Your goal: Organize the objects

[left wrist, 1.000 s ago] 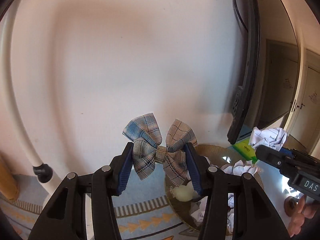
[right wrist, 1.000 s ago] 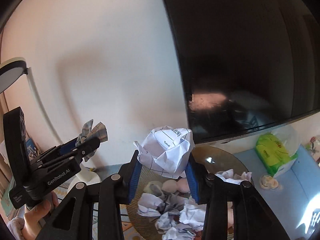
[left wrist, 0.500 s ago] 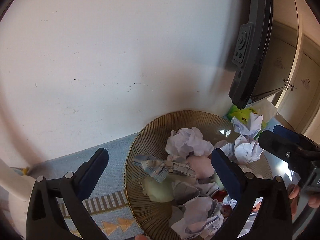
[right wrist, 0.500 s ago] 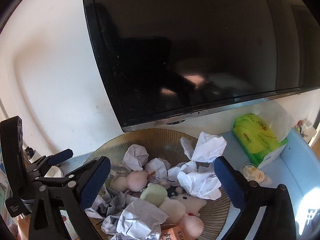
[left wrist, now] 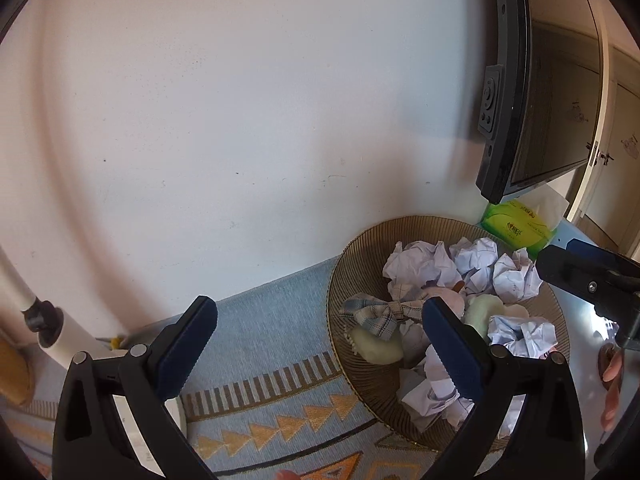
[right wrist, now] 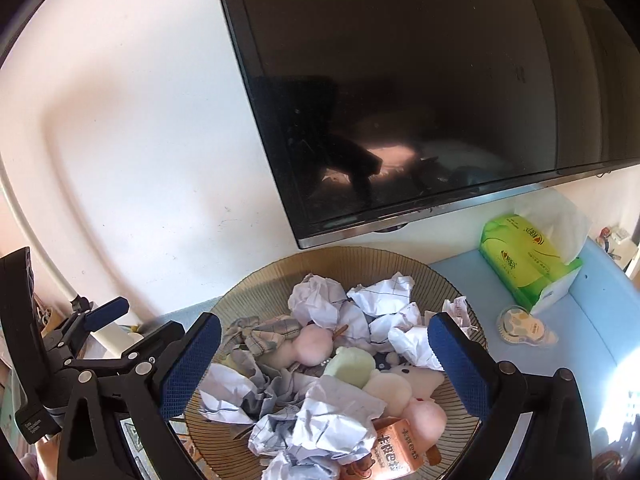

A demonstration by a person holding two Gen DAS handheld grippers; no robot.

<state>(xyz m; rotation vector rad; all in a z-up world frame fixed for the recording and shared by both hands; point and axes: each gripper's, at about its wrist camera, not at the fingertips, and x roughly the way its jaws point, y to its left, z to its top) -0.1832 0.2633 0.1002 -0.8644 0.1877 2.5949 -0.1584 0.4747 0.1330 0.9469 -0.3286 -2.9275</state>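
A brown ribbed bowl on the table holds several crumpled paper balls, soft toys and a plaid fabric bow. The bow lies at the bowl's left side, over a pale green toy. My left gripper hangs open and empty, just left of the bowl above the patterned cloth. Over the bowl's near half, my right gripper is open too, with nothing between its fingers.
A black TV hangs on the white wall right behind the bowl. A green tissue pack and a small round container sit on the blue surface to the right. An orange carton lies in the bowl's front. A white pole stands at left.
Both grippers opened. The plaid bow dropped from the left one and the crumpled paper from the right one into the bowl. Both views then tilted down; the left gripper shifted left.
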